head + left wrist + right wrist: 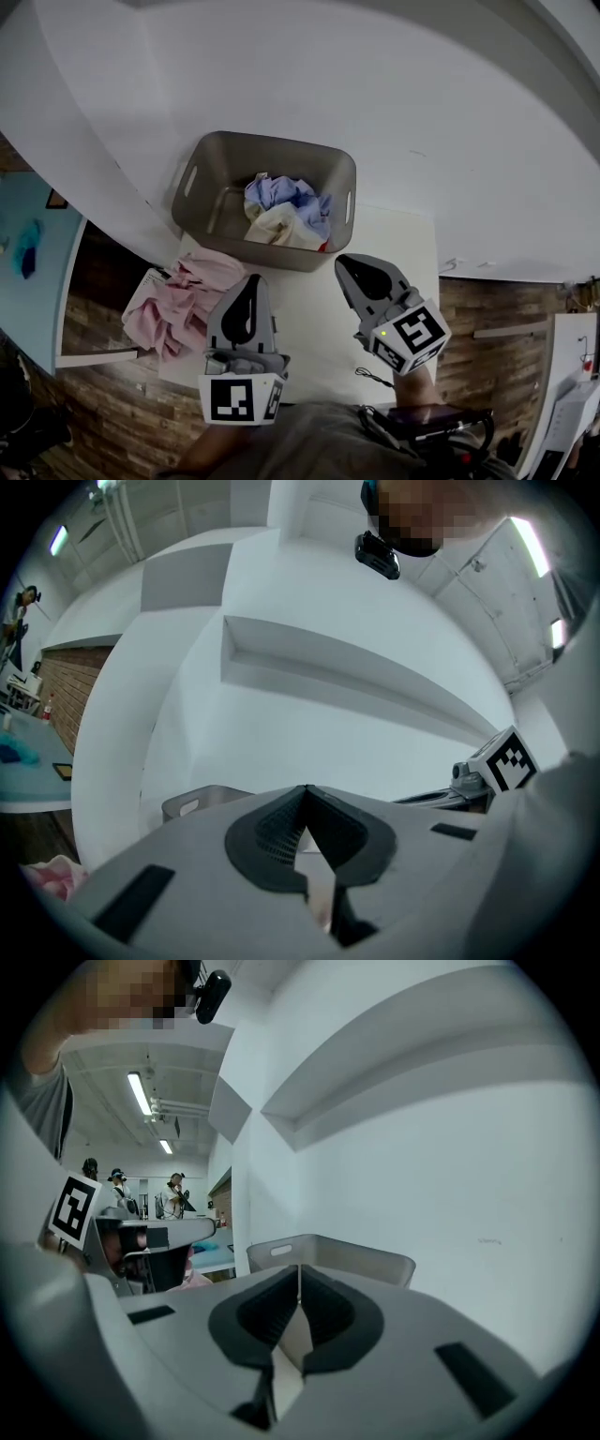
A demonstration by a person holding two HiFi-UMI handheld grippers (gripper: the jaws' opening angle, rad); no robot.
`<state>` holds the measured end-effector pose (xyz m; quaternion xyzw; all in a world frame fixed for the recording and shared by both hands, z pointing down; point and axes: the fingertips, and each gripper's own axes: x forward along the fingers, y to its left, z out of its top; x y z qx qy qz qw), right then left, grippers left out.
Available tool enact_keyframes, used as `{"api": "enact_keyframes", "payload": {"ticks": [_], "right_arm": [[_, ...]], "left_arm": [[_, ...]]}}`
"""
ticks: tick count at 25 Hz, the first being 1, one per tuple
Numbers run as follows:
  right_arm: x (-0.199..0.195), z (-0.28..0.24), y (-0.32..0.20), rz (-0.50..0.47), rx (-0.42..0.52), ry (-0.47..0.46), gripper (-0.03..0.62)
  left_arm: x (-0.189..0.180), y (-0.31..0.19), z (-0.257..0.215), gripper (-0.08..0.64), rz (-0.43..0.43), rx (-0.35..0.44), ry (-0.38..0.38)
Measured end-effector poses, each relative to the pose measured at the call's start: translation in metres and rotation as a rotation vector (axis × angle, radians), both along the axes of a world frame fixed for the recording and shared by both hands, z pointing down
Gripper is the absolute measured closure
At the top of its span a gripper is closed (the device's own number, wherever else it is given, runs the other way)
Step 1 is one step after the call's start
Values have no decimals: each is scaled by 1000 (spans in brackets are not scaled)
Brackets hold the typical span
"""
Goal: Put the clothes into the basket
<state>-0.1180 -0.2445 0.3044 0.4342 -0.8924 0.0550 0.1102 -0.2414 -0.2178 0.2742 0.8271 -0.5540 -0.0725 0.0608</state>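
Above the white table [314, 328], your left gripper [252, 280] and right gripper [343, 262] hover with jaws pressed together, empty. Blue and cream clothes [286, 211] lie in the basket [272, 141]. The pink garment [192, 295] waits at the table's left edge, so part your left jaws and reach for it.

All three pictures are softly and evenly lit, rather dim and grey, with only faint shadows on the white wall [394, 103]. Long ceiling lamps [141, 1094] glow in the right gripper view. The wide lenses bend straight lines near the edges, and both gripper views have black corners.
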Motion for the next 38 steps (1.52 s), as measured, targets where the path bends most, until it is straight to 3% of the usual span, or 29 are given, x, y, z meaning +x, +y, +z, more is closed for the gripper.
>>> {"api": "enact_keyframes", "payload": {"ticks": [10,18,25,38], "right_arm": [[10,-9,49,13,85,-65,583],[31,-9,122,80,111,-142,583],[38,-13,178,92,128,-150,583],[43,-39,207,115,182,-155,583]], "left_arm": [[21,38,-6,552,15,32,-55],[45,108,-13,552,64,69,-116],[56,161,-19,552,86,92,-136],[65,193,-42,552,111,156,-158]]}}
